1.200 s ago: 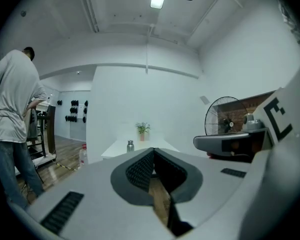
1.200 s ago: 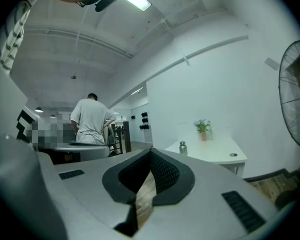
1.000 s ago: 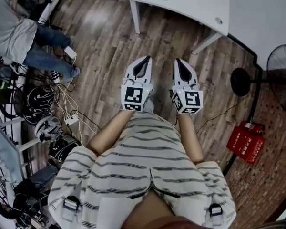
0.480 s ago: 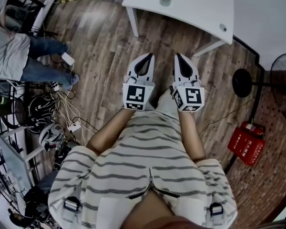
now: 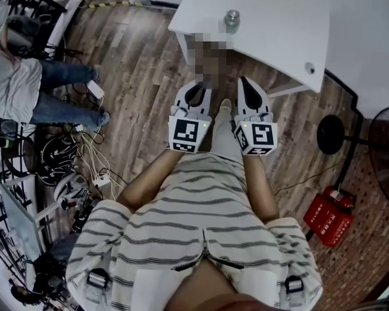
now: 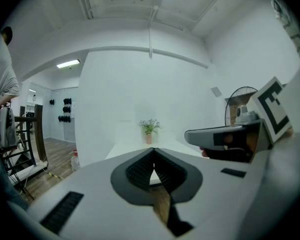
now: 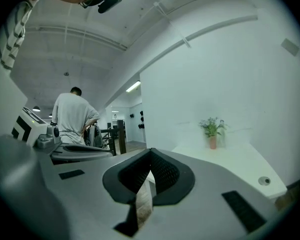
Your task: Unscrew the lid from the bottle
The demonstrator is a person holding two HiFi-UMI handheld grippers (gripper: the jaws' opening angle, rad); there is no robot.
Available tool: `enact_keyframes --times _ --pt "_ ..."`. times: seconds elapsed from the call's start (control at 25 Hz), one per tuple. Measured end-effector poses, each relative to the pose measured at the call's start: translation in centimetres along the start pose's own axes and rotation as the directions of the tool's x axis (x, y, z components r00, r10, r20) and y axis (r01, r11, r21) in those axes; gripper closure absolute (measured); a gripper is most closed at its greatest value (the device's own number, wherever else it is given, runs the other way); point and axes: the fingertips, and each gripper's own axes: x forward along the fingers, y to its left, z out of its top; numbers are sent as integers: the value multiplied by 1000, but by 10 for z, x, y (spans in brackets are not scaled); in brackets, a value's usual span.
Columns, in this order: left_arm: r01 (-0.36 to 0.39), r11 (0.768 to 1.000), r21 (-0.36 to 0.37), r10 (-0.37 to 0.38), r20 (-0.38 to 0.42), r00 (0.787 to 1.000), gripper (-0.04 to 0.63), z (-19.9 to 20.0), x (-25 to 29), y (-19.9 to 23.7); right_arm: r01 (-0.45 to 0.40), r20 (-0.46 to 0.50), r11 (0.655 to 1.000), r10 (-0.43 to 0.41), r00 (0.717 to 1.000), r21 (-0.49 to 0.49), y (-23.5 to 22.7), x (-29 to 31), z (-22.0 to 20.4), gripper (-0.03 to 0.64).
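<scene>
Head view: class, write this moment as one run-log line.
bottle: on table, untouched | left gripper: shut, empty | right gripper: shut, empty

Head view: set high, facing steeply down past a white-and-grey striped shirt (image 5: 201, 225) to the brown wood-plank floor (image 5: 136, 76) and the near edge of a white flat-topped table (image 5: 272, 18).

Left gripper view: riding on the left gripper (image 5: 197, 86), close behind its own jaws, facing about level toward that table and a small green plant in a pink pot (image 6: 149, 129).

Right gripper view: riding on the right gripper (image 5: 246, 84), also level, toward the same table and plant.

Shared by all three: the table. Shared by the gripper views: the plant, with the other gripper at each inner edge.
</scene>
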Motion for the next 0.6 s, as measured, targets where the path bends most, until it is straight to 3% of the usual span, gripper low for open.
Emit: enact_keyframes --times 0.6 --pt "-68 998 6 69 -54 996 595 -11 171 14 -134 -59 991 133 989 -10 -117 120 4 604"
